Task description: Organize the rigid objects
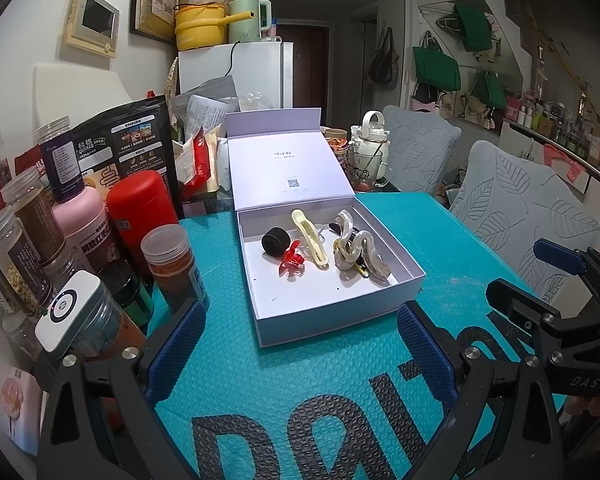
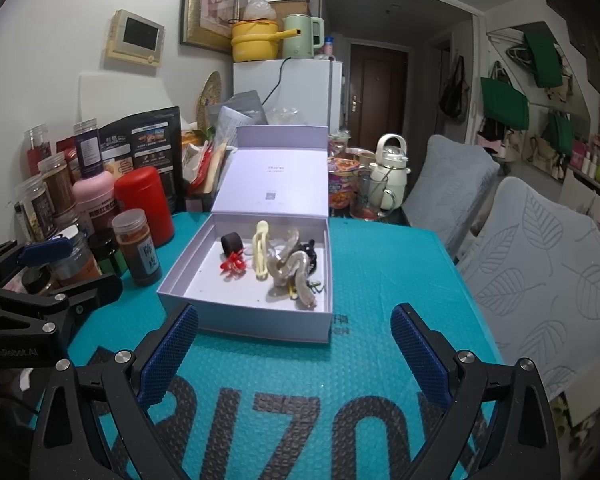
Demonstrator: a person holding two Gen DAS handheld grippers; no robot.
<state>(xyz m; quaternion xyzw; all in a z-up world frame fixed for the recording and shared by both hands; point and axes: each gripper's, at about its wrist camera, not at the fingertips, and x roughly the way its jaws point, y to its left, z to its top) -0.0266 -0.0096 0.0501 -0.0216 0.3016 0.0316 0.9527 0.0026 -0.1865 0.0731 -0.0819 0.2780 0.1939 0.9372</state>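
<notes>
Grippers, left [image 1: 300, 352] and right [image 2: 296, 354], spread wide and empty above teal mat [image 1: 340, 360]; clips [image 1: 356, 248] already in open box [image 1: 380, 300] (lid [image 1: 284, 160] up). Likely next: closing lid. Instant noodles [image 2: 342, 184] seen clearly from right wrist only.

Open white cardboard box [image 1: 332, 304] as landmark. Inside it, a black item [image 1: 334, 227] lies largely hidden behind the marbled cream wavy hair clip [image 1: 360, 246]; its kind cannot be told. A clear plastic piece [image 2: 278, 243] behind the pale yellow long hair clip [image 2: 261, 254] is too faint to identify. Print on the raised white lid [image 2: 276, 178] is too small to read. On the teal bubble-textured mat [image 1: 260, 360] in front of the box, the large black letters are cut off by the bottom edge and partly covered by gripper frames. Jars left of the box overlap, their labels mostly hidden.
</notes>
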